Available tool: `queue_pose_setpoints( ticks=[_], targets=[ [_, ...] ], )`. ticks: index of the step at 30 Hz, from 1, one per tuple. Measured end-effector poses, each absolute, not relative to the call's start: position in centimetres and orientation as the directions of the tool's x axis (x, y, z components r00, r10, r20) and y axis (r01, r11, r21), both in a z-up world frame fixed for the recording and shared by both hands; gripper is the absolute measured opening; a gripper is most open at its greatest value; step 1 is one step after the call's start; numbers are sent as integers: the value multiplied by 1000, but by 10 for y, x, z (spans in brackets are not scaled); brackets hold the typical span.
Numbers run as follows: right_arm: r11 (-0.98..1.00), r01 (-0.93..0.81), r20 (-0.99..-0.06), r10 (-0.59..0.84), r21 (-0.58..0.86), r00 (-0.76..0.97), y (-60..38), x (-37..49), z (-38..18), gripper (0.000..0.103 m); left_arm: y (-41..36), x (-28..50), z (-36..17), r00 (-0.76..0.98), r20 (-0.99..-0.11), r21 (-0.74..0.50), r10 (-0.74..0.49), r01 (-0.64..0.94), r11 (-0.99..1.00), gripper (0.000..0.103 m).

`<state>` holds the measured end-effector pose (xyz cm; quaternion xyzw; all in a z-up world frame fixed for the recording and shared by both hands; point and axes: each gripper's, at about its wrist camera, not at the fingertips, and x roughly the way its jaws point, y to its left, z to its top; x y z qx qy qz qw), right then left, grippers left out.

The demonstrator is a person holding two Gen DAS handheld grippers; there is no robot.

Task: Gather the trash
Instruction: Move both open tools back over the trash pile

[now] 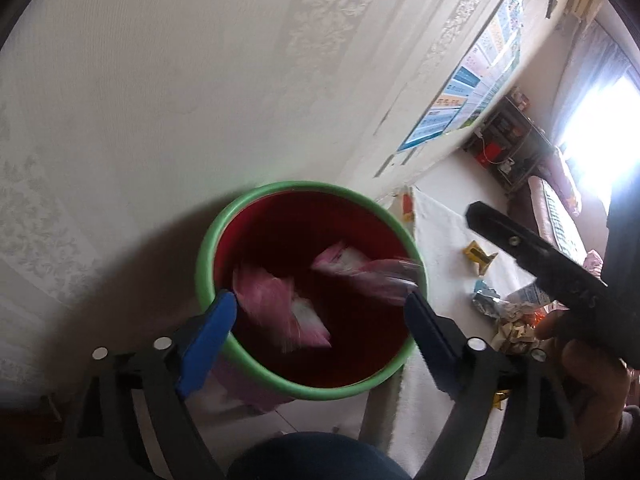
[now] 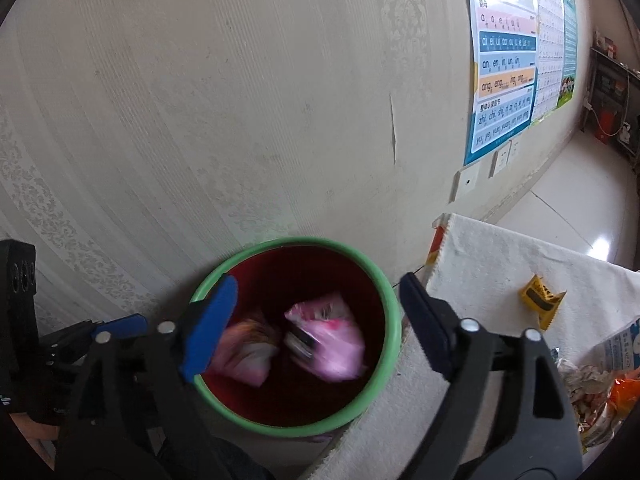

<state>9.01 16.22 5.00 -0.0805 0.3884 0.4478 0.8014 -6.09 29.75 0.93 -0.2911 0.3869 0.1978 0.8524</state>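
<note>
We held both grippers above the green-rimmed red bin (image 1: 312, 292), which stood against the patterned wall (image 1: 160, 80). The left gripper (image 1: 320, 316) had its blue-padded tongs spread wide and pinched nothing; the right gripper (image 2: 316, 308) was spread wide and empty as well. Inside the bin lay two blurred pink wrappers (image 2: 328, 340), one at nine o'clock (image 1: 280, 312) and one toward two o'clock (image 1: 360, 264) in the left view. Just beside the bin, at three o'clock, sat a white-clothed table (image 2: 500, 260) bearing a yellow wrapper (image 2: 540, 300) and, at four o'clock, a heap of crumpled trash (image 2: 592, 384).
</note>
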Motion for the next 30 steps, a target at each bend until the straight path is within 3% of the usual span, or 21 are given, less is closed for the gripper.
queue_pose_setpoints(
  ticks=[14, 30],
  targets=[
    [646, -733, -685, 634, 215, 358, 80, 86, 64, 96, 263, -76, 16, 613, -778, -319, 138, -575, 754, 94],
    [805, -581, -678, 494, 121, 544, -103, 100, 67, 98, 126, -5, 31, 641, -768, -280, 19, -362, 889, 94]
  ],
)
